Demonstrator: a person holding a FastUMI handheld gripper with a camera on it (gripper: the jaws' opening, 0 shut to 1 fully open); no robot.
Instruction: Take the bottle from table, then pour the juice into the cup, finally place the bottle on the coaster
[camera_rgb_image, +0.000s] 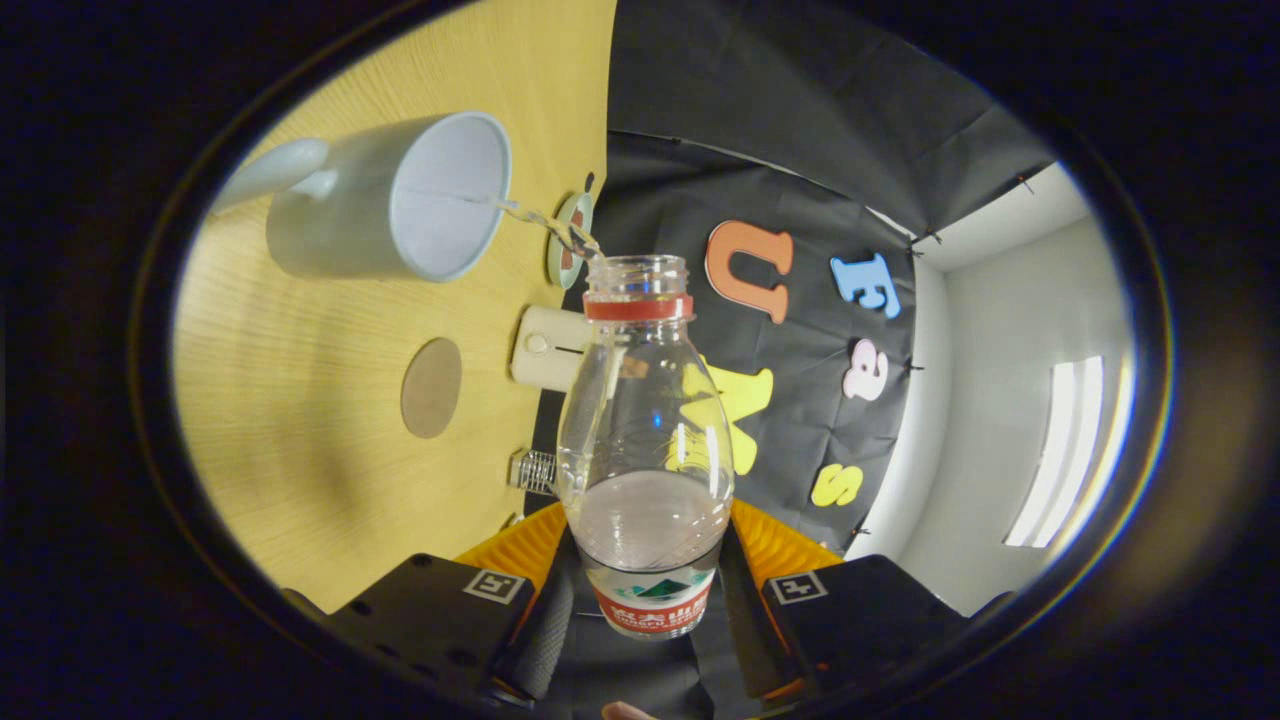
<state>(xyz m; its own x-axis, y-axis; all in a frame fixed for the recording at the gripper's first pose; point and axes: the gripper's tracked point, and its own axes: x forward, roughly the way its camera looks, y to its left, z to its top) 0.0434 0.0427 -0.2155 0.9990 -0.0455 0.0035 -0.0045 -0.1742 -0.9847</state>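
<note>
One thin stream runs into the cup (400, 200) on the bench (300, 400), leaving the tilted bottle (645, 440), its long axis pointing ahead, mouth toward the cup. Both fingers (545, 610) clamp its labelled lower body. The coaster (431, 387) lies beside the cup (nearer the fingers), awaiting the bottle

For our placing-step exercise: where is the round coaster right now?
In the gripper view, the coaster lies flat on the table, beyond the fingers gripping the bottle, between the cup and the fingers.
</note>
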